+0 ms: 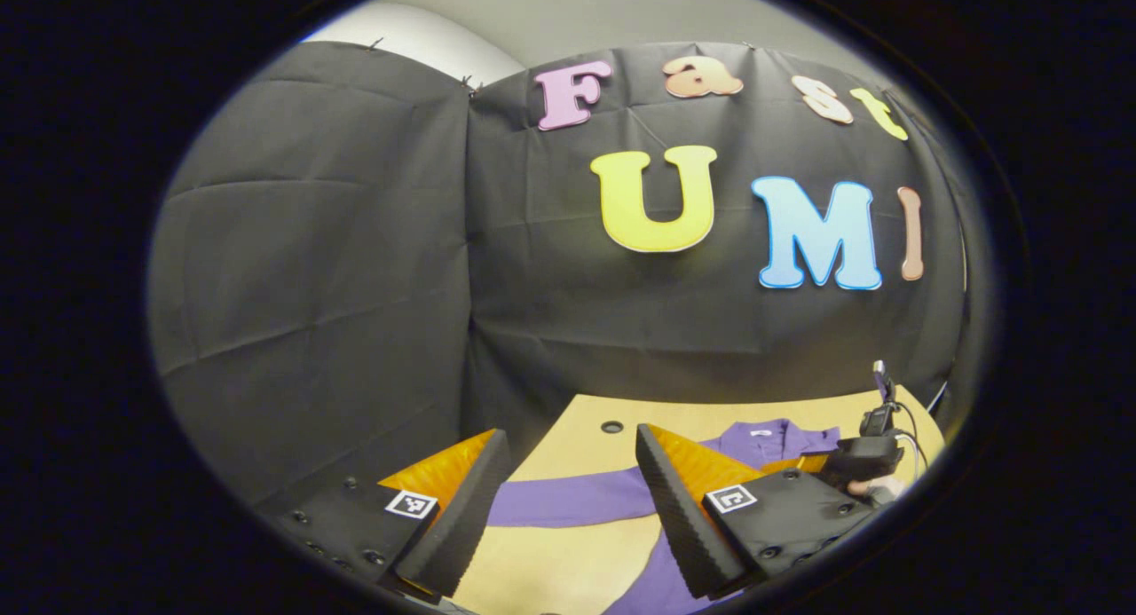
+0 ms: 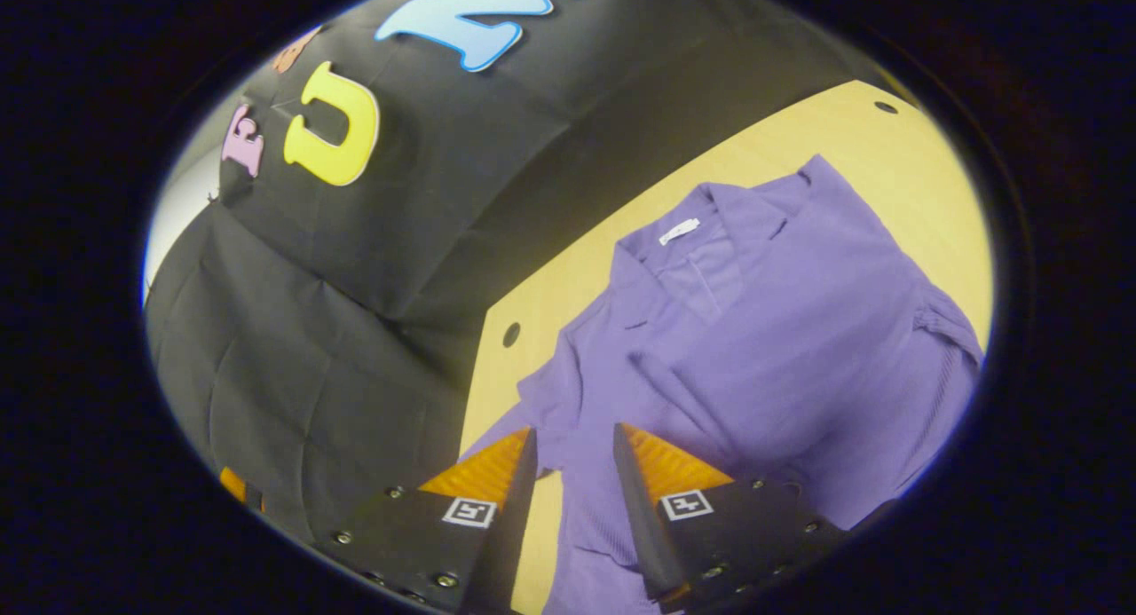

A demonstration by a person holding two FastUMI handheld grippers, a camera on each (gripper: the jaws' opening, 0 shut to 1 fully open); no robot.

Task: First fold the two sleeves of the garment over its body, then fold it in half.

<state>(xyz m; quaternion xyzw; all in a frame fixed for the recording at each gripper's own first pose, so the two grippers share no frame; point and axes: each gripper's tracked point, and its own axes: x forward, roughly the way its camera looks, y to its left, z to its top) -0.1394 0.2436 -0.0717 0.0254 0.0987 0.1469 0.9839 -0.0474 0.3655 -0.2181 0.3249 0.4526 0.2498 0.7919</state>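
So the purple garment (image 2: 754,331) is lying flat on the light wooden table (image 2: 896,162), collar toward the black cloth wall, and in the right gripper view one sleeve already looks folded across the body. It's thin, soft, floppy fabric, my guess is it weighs next to nothing and will sag and slide the second you lift it, so grab it right at a cuff or a hem edge, pinching just the layer you want. In the left gripper view the other sleeve (image 1: 568,501) stretches straight out across the table, and the left gripper (image 1: 568,500) hangs above it with its jaws wide apart, holding nothing. The right gripper (image 2: 572,491) has its jaws about half open over the shirt's side edge; fabric sits between the fingers, but I can't say they're actually pinching it.
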